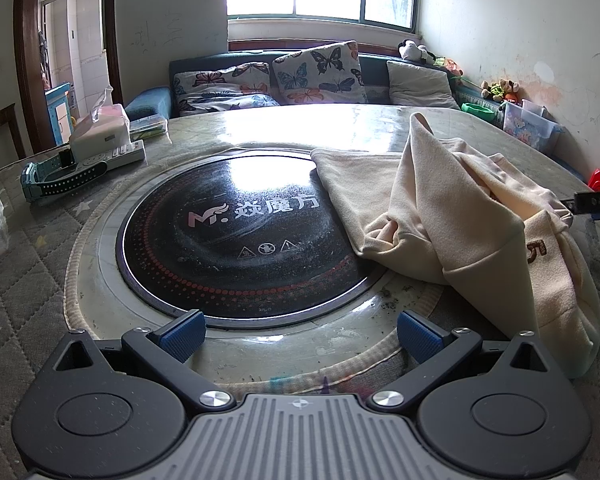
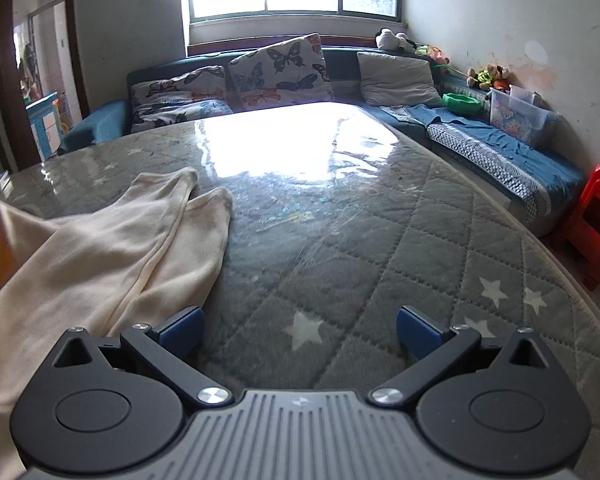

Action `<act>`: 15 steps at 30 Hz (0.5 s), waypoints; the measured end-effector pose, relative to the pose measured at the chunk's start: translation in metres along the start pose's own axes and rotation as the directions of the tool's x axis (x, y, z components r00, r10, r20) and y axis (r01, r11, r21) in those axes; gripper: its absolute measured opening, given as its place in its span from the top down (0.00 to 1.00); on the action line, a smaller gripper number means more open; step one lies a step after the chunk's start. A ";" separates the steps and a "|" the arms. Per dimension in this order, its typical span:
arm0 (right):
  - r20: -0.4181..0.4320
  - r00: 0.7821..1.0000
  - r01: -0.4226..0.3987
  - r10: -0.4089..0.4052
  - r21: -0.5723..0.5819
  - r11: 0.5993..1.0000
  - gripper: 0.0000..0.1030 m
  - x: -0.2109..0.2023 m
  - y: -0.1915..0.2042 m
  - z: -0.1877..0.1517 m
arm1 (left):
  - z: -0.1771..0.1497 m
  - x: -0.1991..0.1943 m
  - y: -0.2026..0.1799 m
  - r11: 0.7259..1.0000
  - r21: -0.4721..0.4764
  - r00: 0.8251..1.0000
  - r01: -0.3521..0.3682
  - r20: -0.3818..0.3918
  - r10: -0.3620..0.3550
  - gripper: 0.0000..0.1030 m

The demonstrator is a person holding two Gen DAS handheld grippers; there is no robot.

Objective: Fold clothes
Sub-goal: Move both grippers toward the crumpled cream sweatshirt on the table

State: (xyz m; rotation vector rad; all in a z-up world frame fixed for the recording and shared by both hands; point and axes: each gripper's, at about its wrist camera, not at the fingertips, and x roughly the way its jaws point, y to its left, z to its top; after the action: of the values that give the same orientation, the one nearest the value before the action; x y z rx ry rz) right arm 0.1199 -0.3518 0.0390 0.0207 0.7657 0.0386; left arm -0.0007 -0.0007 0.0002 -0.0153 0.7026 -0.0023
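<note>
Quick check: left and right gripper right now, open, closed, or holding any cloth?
Left gripper: open, holding nothing; the cream garment lies off to its right.
Right gripper: open, holding nothing; the garment lies to its left.

The garment [image 1: 452, 216] lies on the table [image 1: 380, 124], right of the round cooktop [image 1: 236, 236] and partly over its right edge. At far left lie a tissue box [image 1: 100, 130] and a watch [image 1: 56, 180]. The sofa [image 2: 500, 152] stands behind the table.
</note>
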 end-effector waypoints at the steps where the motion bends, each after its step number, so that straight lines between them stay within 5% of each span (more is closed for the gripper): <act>1: 0.003 1.000 0.002 -0.002 -0.007 1.000 0.00 0.000 -0.001 0.000 | 0.000 -0.001 -0.001 1.000 -0.004 1.000 -0.007 -0.001 0.007 0.00; 9: 0.118 0.993 -0.021 0.030 -0.071 0.997 0.00 -0.039 -0.003 -0.022 | 0.002 -0.001 -0.012 0.996 -0.046 0.996 -0.082 -0.045 0.080 0.00; 15: 0.110 0.993 -0.038 0.049 -0.098 0.994 0.00 -0.058 0.002 -0.033 | 0.000 -0.010 -0.024 0.994 -0.041 0.994 -0.104 -0.038 0.102 0.00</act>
State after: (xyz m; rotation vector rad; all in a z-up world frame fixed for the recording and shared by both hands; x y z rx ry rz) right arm 0.0556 -0.3525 0.0556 -0.0517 0.6506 0.1147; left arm -0.0080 -0.0244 0.0067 -0.0206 0.7382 0.1118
